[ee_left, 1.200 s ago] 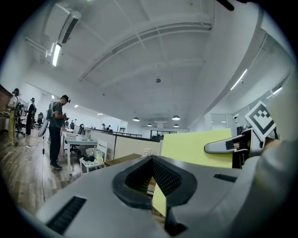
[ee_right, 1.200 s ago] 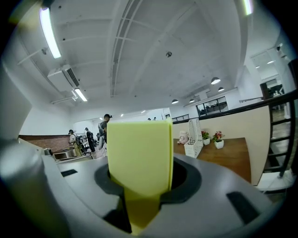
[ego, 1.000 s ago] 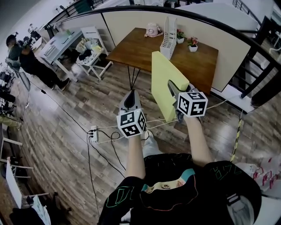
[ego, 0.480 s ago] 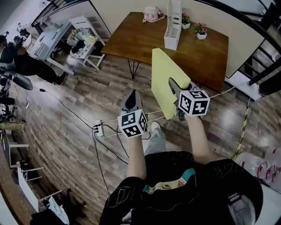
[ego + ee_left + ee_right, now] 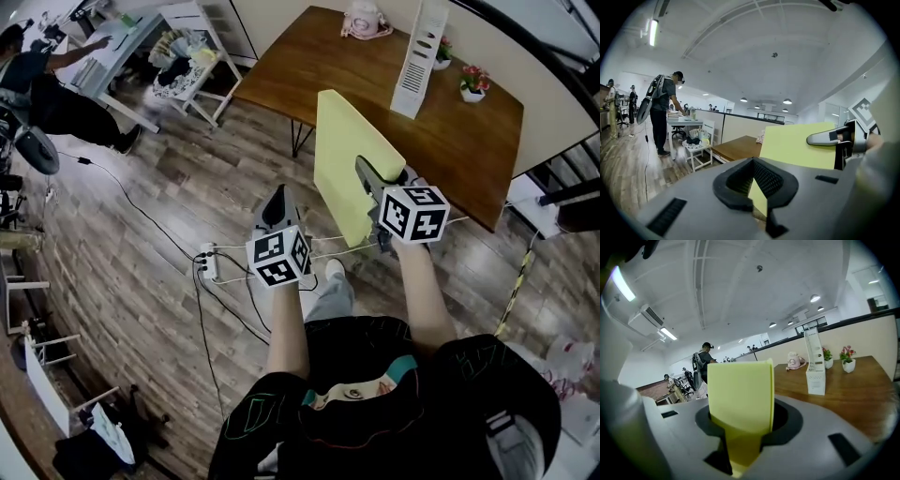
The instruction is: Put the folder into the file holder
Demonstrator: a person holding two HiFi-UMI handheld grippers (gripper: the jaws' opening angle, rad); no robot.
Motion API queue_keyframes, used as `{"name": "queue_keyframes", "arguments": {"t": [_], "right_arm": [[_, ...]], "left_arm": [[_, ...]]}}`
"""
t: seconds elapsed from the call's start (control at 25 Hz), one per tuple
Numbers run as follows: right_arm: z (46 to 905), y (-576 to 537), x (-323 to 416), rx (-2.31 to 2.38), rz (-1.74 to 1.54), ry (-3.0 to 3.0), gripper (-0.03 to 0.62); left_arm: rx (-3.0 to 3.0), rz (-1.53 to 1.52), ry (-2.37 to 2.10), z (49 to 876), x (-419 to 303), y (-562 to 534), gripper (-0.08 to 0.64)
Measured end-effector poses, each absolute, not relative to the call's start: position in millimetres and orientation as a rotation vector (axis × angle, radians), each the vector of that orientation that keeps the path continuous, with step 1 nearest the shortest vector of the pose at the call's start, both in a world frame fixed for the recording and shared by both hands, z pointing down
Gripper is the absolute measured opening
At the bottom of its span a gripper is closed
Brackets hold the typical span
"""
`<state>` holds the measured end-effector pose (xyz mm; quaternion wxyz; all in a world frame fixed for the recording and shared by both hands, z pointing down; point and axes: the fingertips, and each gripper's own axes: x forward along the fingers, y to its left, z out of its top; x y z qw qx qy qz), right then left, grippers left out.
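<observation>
Wooden table [image 5: 469,122] ahead of my right gripper [image 5: 366,178] — jaws clamp the yellow folder [image 5: 342,155] upright; file holder [image 5: 417,61] beyond — left gripper [image 5: 277,195] closed, empty.

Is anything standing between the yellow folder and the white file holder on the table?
Nothing visible does. The right gripper holds the flat yellow folder upright in front of the brown wooden table. The white slotted file holder stands there with bare tabletop before it, flower pots beside it.
</observation>
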<state>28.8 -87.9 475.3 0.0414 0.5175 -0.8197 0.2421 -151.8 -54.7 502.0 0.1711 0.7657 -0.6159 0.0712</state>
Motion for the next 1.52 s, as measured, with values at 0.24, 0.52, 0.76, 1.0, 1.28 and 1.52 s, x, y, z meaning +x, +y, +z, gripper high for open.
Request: {"name": "queue_keyframes", "arguments": {"t": [0.24,0.52,0.76,1.0,1.28,1.52], "right_arm": [[431,-150,6,1.614,0.615,-2.548,0.166],[414,-180,-2,1.644,0.575,-2.545,0.166],[413,-210,4,1.676,0.567,-2.527,0.166],[410,-272,4,1.681,0.546,-2.546,0.166],[405,-365,8,1.676,0.565,-2.557,0.166],[418,-432,-1,1.602,0.62,-2.563,0.166]], "left_arm": [[2.204,0.093,-1.783,466,-178,-120,0.0],[2.205,0.047,-1.77,459,-190,-150,0.0],[2.209,0.033,-1.743,465,-188,-183,0.002],[2.211,0.021,-1.753,466,-191,-247,0.0],[2.201,0.046,-1.745,467,-181,-330,0.0],[2.096,0.099,-1.772,496,-193,-381,0.0]]}}
